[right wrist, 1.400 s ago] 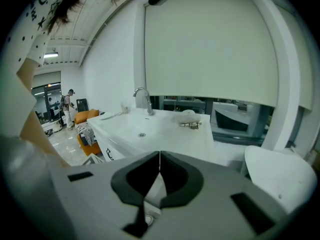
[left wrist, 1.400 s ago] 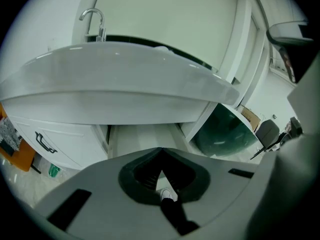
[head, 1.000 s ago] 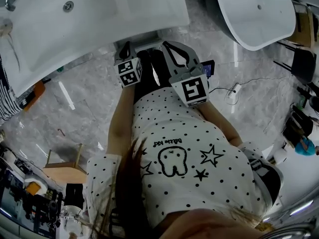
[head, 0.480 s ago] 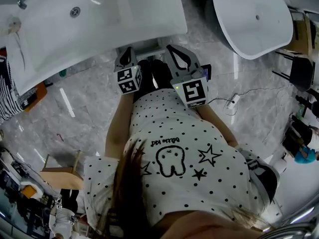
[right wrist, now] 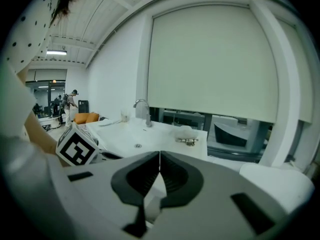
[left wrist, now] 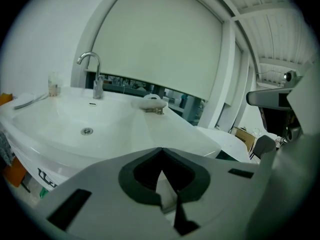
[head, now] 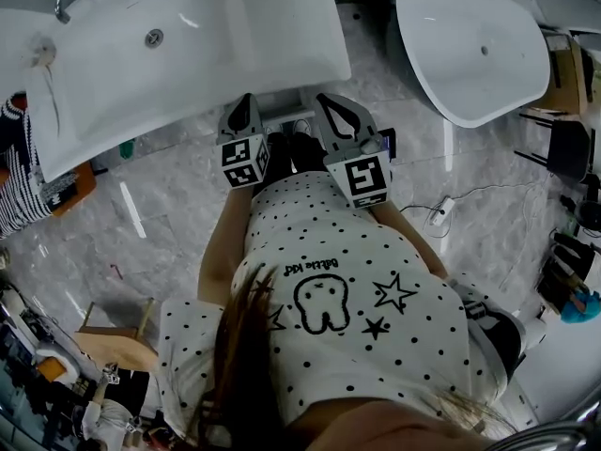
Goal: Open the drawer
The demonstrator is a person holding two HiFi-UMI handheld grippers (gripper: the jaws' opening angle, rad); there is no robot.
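Note:
A white vanity with a sink [head: 188, 36] fills the head view's top left. No drawer front shows plainly; only a pale strip of cabinet [head: 285, 118] peeks out under the counter's front edge. My left gripper [head: 246, 103] and right gripper [head: 325, 101] are held side by side at that edge, tips just over the strip. In the left gripper view the left gripper [left wrist: 161, 149] has its jaws together and empty, the basin [left wrist: 75, 124] beyond them. The right gripper [right wrist: 159, 153] is likewise shut on nothing, with the left gripper's marker cube [right wrist: 77, 149] beside it.
A chrome faucet [left wrist: 92, 76] and a soap dish [left wrist: 151, 103] stand on the counter. A white bathtub [head: 470, 45] lies to the right. On the grey marble floor are a cable [head: 441, 209], an orange item [head: 70, 181] and a wooden stool [head: 113, 341].
Both grippers have come up toward the counter's front edge, the left one more than the right. Their jaws stayed shut.

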